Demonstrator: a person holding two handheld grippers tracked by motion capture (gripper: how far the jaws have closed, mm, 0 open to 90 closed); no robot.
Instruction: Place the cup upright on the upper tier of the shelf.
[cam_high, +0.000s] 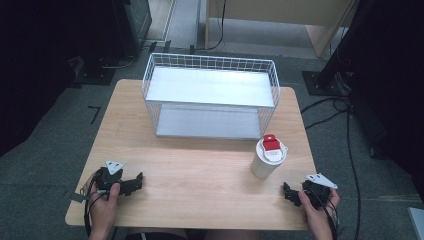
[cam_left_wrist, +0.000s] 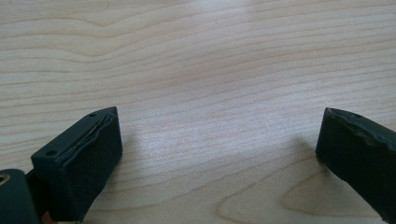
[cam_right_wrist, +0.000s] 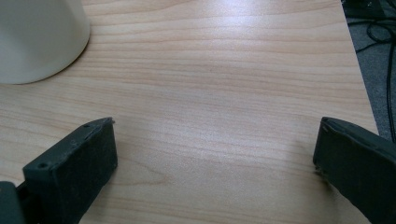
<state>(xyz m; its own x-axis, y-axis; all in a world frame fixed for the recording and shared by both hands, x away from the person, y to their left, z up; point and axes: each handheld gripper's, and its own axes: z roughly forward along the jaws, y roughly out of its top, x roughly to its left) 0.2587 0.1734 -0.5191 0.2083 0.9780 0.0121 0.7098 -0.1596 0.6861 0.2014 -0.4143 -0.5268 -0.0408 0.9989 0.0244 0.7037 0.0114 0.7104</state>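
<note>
Nearest the table's (cam_high: 200, 175) front edge, 2 grippers resting low over the wood, each in a hand. Left gripper (cam_high: 134, 183) at the near-left corner, pointing toward the middle, jaws spread wide with nothing between them. Right gripper (cam_high: 288, 192) at the near-right corner, jaws likewise wide apart and holding nothing. Between the 2, bare wood.

Just beyond the right gripper and a little to its left, near but not touching, a white cup (cam_high: 265, 161) with a white lid and a red block on top (cam_high: 270, 142), standing upright on the table. No object between those jaws and the cup.

Farther back, across the table's rear half, a white wire shelf rack (cam_high: 210, 62) with 2 pale shelves, 1 above the other, open toward the near side. Cup standing just in front of its right corner, apart from the wire.

Beyond the table: grey floor, black cables (cam_high: 345, 107) at the right, dark stands at both sides.

From the left gripper view, wood grain between the parted pads (cam_left_wrist: 84, 163). From the right gripper view, the cup's rounded pale wall (cam_right_wrist: 39, 37) at upper left, the table's right edge and floor cables at upper right. From the high view alone, the red top and the rack.
</note>
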